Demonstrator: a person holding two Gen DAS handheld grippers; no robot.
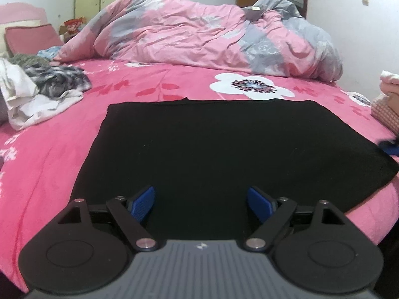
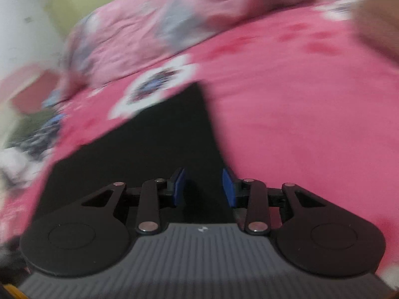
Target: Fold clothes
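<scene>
A black garment [image 1: 212, 149] lies flat as a wide rectangle on the pink flowered bed sheet [image 1: 49, 154]. My left gripper [image 1: 200, 203] is open wide, its blue pads [image 1: 142, 204] over the garment's near edge, holding nothing. In the blurred right wrist view the same black garment [image 2: 159, 139] runs away from me, its right edge beside bare pink sheet [image 2: 299, 124]. My right gripper [image 2: 204, 186] is open with a narrower gap, hovering over the garment's near right part, empty.
A crumpled pink and grey duvet [image 1: 199, 32] fills the back of the bed. A pile of unfolded clothes [image 1: 42, 92] lies at the left. A checked pink cloth [image 1: 386, 114] sits at the right edge. A pink pillow [image 1: 30, 37] lies far left.
</scene>
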